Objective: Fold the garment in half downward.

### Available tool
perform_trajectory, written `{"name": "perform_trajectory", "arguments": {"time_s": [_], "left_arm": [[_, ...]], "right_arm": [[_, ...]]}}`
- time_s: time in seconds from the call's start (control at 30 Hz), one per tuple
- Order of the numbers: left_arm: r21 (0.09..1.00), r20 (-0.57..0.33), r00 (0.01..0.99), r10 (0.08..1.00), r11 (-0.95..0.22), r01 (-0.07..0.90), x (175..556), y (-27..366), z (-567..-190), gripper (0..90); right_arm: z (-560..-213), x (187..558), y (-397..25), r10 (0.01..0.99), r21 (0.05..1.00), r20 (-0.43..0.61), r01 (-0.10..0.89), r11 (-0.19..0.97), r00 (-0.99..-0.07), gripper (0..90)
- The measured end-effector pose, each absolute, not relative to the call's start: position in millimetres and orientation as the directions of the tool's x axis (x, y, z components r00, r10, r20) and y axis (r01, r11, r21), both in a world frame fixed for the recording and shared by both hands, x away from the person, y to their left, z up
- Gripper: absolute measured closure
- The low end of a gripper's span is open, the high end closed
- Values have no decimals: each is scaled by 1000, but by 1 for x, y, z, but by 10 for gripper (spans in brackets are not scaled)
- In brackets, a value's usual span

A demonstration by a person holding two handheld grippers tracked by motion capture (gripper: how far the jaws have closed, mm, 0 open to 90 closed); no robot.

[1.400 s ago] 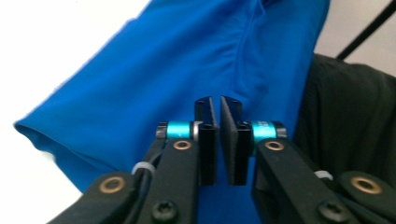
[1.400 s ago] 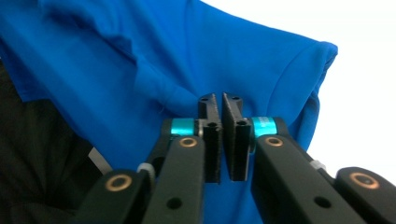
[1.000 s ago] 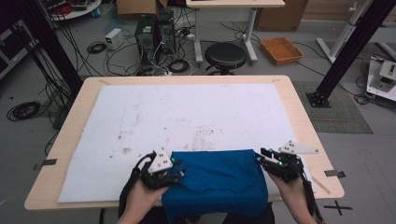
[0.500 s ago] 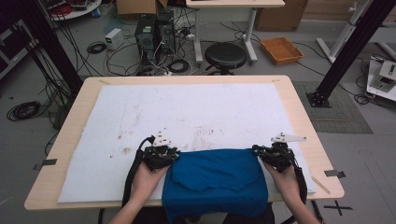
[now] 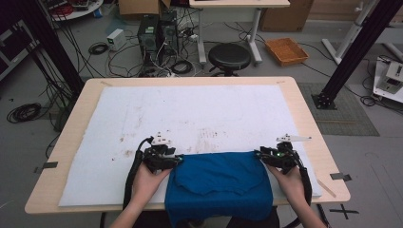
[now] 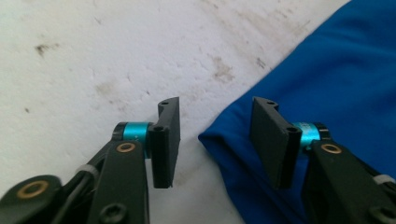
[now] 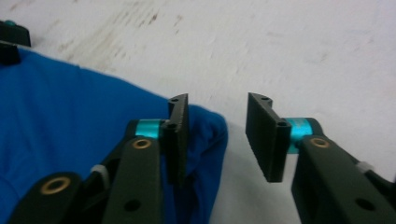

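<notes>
Our left gripper (image 5: 177, 160) and right gripper (image 5: 260, 154), jaws spread wide and gripping nothing, straddle the blue cloth's (image 5: 221, 185) far corners on the white mat (image 5: 199, 109).

Each tool was built of black linkage arms pinned with brass-coloured rivets and dark screws, ending in two flat black rectangular jaws with small holes near their tips, each mounted on a bright teal metal collar. The left tool (image 5: 164, 156) carried a pale grey three-cornered plate on top and a thick black cable looping back along the forearm, while the right tool (image 5: 280, 156) bore a similar grey plate, a small green light and its own black cable. Thin white ties wrapped the linkages, and both forearms were bare of sleeves.
</notes>
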State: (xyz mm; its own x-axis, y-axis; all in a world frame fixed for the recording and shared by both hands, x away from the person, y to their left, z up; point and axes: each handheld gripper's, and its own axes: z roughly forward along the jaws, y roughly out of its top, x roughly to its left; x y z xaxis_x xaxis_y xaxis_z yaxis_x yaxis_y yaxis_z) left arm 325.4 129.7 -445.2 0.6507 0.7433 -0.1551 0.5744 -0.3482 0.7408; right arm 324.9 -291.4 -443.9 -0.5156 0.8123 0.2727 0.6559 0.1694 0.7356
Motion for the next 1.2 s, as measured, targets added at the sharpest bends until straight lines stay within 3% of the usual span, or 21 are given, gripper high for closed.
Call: {"name": "perform_trajectory", "arguments": {"time_s": [0.1,0.2,0.57,0.9,1.2], "left_arm": [[745,-174,674,718,-351,567,323,130,-446,736],[748,-174,680,712,-354,561,321,131,-445,830],[773,-153,681,716,-343,534,346,143,-432,848],[783,-76,638,766,-351,514,403,148,-411,847],[768,-52,604,796,-354,534,437,148,-411,845]], "right_arm": [[-447,323,-289,798,730,256,650,211,-546,825],[-447,321,-290,788,738,247,637,224,-563,854],[-435,339,-285,792,790,186,568,231,-581,860],[-421,397,-267,815,804,98,528,273,-571,860],[-420,440,-259,822,797,79,530,288,-565,860]]}}
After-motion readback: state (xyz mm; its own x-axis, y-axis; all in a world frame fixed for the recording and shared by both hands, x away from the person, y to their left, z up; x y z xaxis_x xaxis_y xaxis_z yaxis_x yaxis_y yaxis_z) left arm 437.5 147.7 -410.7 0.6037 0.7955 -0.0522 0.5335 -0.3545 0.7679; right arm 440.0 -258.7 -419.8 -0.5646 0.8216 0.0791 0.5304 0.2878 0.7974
